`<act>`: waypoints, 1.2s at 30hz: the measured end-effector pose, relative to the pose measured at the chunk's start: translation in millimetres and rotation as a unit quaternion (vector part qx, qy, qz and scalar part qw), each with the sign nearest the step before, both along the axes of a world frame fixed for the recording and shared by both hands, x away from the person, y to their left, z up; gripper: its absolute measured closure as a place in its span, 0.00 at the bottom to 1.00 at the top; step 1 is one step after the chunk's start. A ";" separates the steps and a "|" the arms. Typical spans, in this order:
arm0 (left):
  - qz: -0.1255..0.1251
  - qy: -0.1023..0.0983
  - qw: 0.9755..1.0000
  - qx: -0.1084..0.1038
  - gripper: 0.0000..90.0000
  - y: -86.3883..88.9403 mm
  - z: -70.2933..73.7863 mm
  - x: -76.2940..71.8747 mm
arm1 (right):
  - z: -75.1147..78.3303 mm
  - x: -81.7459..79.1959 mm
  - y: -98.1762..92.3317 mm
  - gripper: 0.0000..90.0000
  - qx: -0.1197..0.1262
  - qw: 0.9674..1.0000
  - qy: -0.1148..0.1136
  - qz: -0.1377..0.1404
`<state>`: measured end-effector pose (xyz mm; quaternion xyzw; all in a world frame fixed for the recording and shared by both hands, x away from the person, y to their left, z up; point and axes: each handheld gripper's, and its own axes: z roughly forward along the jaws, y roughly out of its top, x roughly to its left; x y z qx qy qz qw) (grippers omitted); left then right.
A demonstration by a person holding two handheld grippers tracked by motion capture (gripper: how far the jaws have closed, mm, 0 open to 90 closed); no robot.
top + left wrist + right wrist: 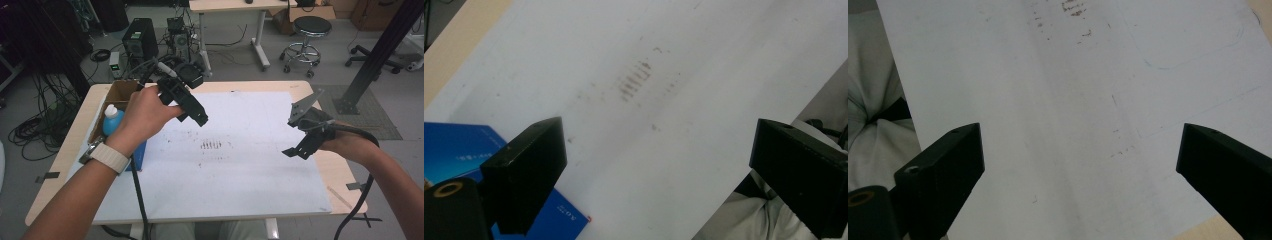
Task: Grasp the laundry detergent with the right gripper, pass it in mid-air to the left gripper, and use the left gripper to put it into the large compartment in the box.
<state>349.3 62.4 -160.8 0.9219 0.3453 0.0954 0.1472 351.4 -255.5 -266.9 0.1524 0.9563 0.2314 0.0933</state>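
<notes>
One open cardboard box [116,95] sits at the desk's [270,86] far-left corner, about 10 o'clock from the middle of the white sheet [240,165] in the high view. Standing in it is one bottle [112,121] with a blue body and a white cap; anything else inside is hidden by the left hand [145,112]. Touching the box's near side lies one blue booklet [138,155], partly under the left wrist, which wears a pale watch band [109,157]. In the left gripper view the same blue booklet [459,150] lies at 8 o'clock, its corner resting on the white sheet [704,90].

One cluster of short dark marks [211,145] sits near the sheet's centre; it appears again at 12 o'clock in the left gripper view [634,80] and at the top edge of the right gripper view [1073,7].

There are two claws. The left claw [192,111] is held above the sheet at about 11 o'clock from the marks, its jaws spread wide with nothing between them. The right claw [298,145] hangs over the sheet's right edge at 3 o'clock, jaws likewise wide apart and empty, a grey plate [305,106] on its top and a black cable [357,210] trailing toward 5 o'clock.

Beyond the desk, on the floor at 12 to 1 o'clock, stand one round stool [311,26] on castors and one dark computer tower [140,37] at 11 o'clock.
</notes>
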 end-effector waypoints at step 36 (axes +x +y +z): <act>-0.188 0.015 0.981 0.036 0.10 -70.5 -32.7 -14.7 | 1.1 26.2 5.3 0.05 -0.003 1.000 0.011 -0.013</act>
